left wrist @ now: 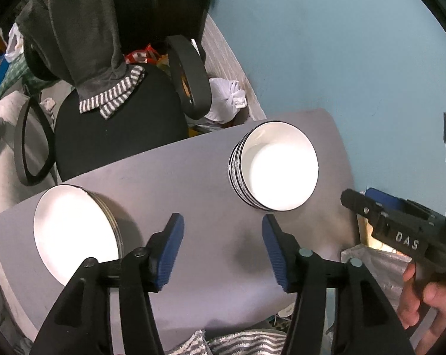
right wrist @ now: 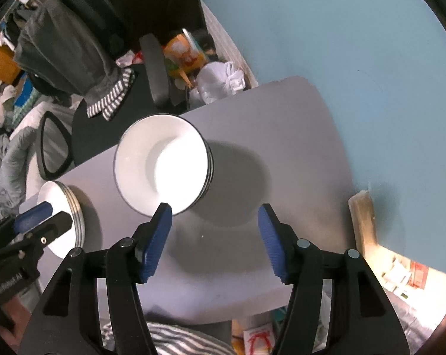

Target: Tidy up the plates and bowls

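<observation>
A stack of white bowls (left wrist: 277, 168) with dark rims stands on the grey table (left wrist: 193, 177), right of centre. A stack of white plates (left wrist: 75, 230) sits at the table's left end. My left gripper (left wrist: 223, 248) hovers open above bare table between the two stacks, nothing between its blue pads. In the right wrist view the bowl stack (right wrist: 163, 171) lies just ahead and left of my right gripper (right wrist: 215, 236), which is open and holds nothing. The plate stack (right wrist: 63, 219) shows at far left, partly behind the left gripper's fingers (right wrist: 33, 216).
A black office chair (left wrist: 119, 130) draped with grey clothing (left wrist: 75, 35) stands beyond the table's far edge. A white bag (left wrist: 225, 100) lies by the blue wall (left wrist: 341, 44). A striped cloth (left wrist: 237, 343) hangs at the near edge. A hand (left wrist: 429, 304) holds the other gripper at right.
</observation>
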